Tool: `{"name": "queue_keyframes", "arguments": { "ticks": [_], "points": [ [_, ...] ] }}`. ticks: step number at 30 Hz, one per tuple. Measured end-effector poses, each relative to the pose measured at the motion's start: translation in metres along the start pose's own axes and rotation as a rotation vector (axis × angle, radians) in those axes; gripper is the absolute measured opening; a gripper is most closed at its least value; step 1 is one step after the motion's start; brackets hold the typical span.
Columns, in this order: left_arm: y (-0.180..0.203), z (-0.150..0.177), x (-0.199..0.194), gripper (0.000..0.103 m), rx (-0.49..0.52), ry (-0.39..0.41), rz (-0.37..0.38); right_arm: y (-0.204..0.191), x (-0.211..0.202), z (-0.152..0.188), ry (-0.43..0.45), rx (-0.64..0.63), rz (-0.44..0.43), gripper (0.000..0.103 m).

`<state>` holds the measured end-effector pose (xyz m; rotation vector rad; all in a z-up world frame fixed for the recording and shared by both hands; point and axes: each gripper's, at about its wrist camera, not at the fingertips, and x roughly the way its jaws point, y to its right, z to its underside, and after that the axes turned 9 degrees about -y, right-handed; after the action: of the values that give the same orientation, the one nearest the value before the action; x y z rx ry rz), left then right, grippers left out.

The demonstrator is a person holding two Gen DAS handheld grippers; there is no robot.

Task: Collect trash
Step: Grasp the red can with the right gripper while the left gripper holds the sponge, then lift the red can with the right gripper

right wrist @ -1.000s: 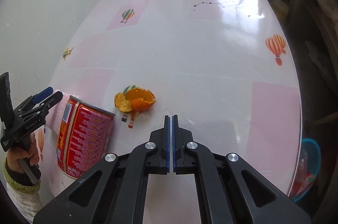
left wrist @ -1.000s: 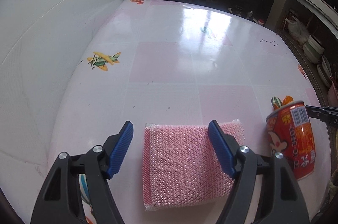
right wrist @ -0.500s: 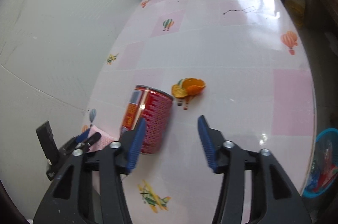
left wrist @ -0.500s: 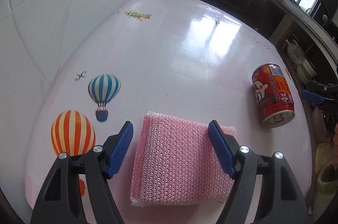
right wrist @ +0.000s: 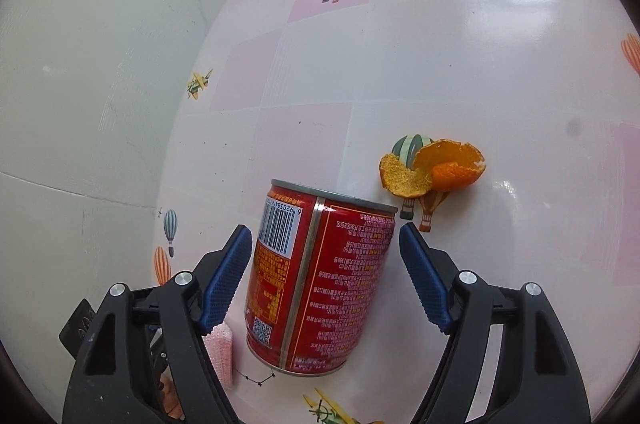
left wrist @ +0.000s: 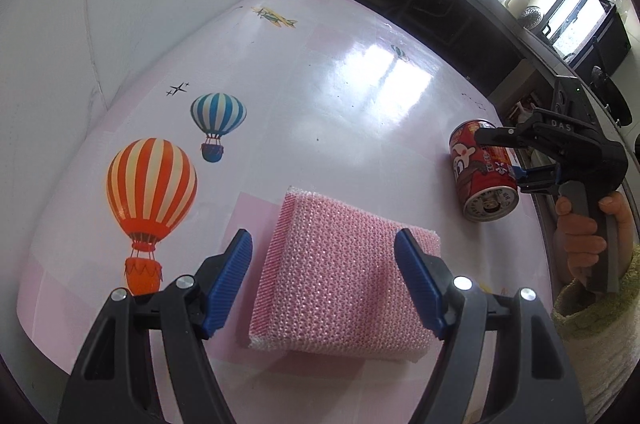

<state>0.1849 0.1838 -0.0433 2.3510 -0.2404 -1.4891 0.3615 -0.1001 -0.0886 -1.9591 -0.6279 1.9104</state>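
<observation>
Right gripper [right wrist: 325, 248] now straddling can [right wrist: 320, 280], open, contact unclear, left gripper [left wrist: 323, 256] open over sponge [left wrist: 344, 276]

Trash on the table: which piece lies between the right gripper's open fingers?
The red can, lying on its side; the orange peel sits beyond it, outside the right gripper.

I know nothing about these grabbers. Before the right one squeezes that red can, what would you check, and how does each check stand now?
1. Right gripper open wide enough: ok.
2. Red can between its fingers: ok, one on each side.
3. Pads touching the can: not yet, small gaps.
4. Orange peel out of the way: ok, beyond the can.
5. Left gripper apart: ok, open around the pink sponge.
6. Can empty: cannot tell.
</observation>
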Motion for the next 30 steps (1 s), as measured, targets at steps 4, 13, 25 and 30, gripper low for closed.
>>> {"name": "queue_keyframes", "arguments": {
  "ticks": [4, 13, 25, 30],
  "points": [
    [-0.005, 0.005, -0.006, 0.071, -0.021, 0.01, 0.041, -0.011, -0.004, 0.009, 0.046, -0.057, 0.054, 0.066],
    [-0.008, 0.006, -0.012, 0.071, -0.029, 0.021, 0.072, -0.041, -0.032, 0.084, 0.305, -0.358, 0.326, 0.065],
    [0.012, 0.03, -0.006, 0.071, 0.01, -0.038, 0.148, -0.015, -0.044, 0.165, 0.441, -0.454, 0.484, 0.064],
    [0.048, 0.053, -0.003, 0.071, 0.143, -0.108, 0.235, -0.01, -0.048, 0.187, 0.465, -0.44, 0.498, 0.064]
  ]
}}
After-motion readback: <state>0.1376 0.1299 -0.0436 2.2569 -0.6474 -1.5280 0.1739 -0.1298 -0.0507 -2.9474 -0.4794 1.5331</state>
